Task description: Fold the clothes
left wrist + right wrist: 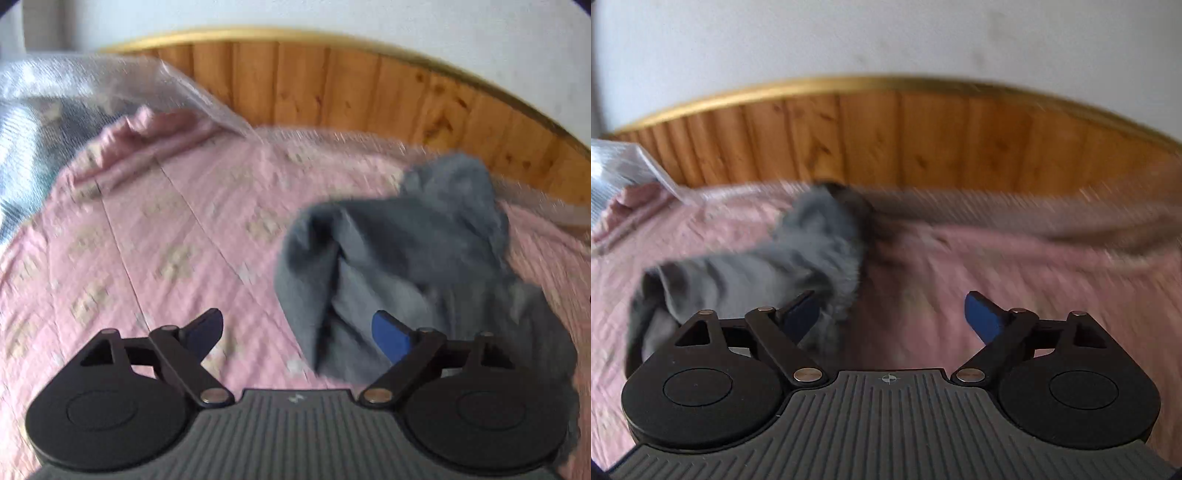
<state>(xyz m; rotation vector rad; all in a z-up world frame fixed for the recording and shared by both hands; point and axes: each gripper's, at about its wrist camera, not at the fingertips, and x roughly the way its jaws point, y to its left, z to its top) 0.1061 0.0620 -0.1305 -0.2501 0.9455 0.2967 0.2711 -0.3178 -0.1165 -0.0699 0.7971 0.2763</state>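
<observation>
**Both grippers spread wide over a crumpled grey garment on a pink bed**

No brand or readable writing shows anywhere. The only marks are small pale symbols on the ribbed grey housings: a blurred angular mark on the left unit and a crosshair circle on the right.

Nearest the left wrist camera, the left gripper (299,334) has its jaws fully apart and holds nothing. Its blue-padded fingers (391,336) stand out against the grey garment (417,251), which lies bunched and rumpled on the pink quilted bedspread (166,240), just ahead and to the right of this gripper.

In the right wrist view, the right gripper (890,317) is likewise wide open and empty. Here the garment (798,258) sits ahead and to the left, its edge passing behind the left finger; whether it touches the finger is lost in motion blur.

Only the left view shows the bedspread's pale square pattern and creases, plus a blue-grey blanket (22,155) at far left. Both views show a clear plastic sheet (110,81) and, farthest, the curved wooden headboard (332,85) against a white wall (886,37).
</observation>
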